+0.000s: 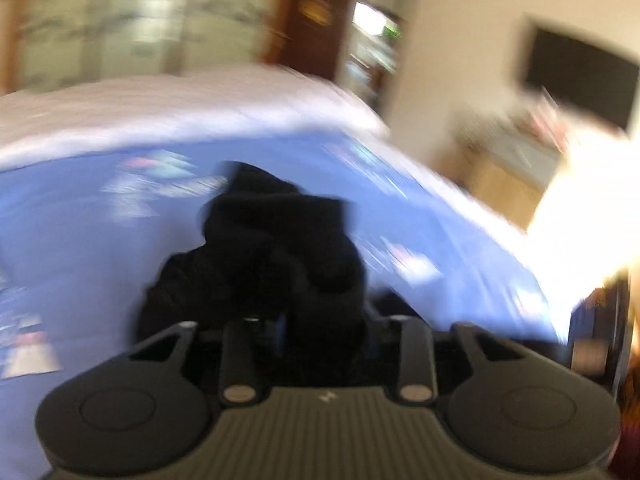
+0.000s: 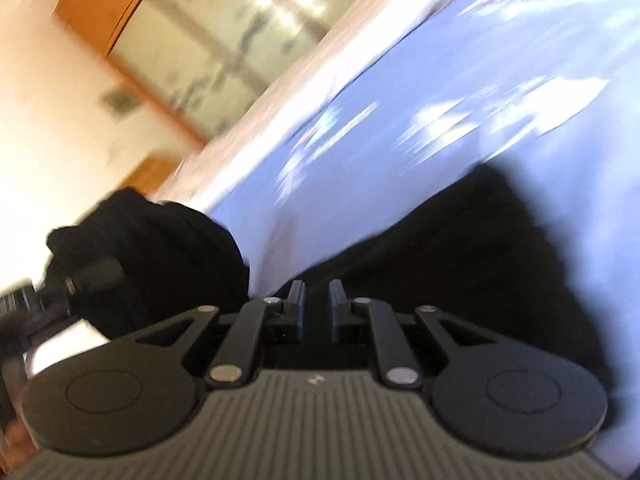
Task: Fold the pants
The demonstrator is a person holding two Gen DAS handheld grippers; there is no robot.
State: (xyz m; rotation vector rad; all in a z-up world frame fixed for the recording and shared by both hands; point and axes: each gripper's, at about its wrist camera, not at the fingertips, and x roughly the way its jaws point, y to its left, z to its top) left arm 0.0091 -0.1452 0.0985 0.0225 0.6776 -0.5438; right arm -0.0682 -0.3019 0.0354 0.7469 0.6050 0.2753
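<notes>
The black pants (image 1: 280, 248) bunch up right in front of my left gripper (image 1: 280, 320), which is shut on the fabric; its fingertips are hidden in the cloth. In the right wrist view the pants (image 2: 460, 248) stretch across the blue bedspread (image 2: 400, 128). My right gripper (image 2: 318, 292) has its jaws nearly together with a narrow gap, and black fabric lies just beyond them; whether they pinch it is unclear. A bunched part of the pants (image 2: 152, 248) hangs at the left around the other gripper (image 2: 92, 276). Both views are motion-blurred.
The bed has a blue printed cover (image 1: 100, 240) and a white sheet (image 1: 180, 108) at the far side. A wooden-framed wardrobe (image 2: 208, 40) stands behind. A dark screen (image 1: 580, 76) hangs on the wall above a wooden cabinet (image 1: 504, 184) at the right.
</notes>
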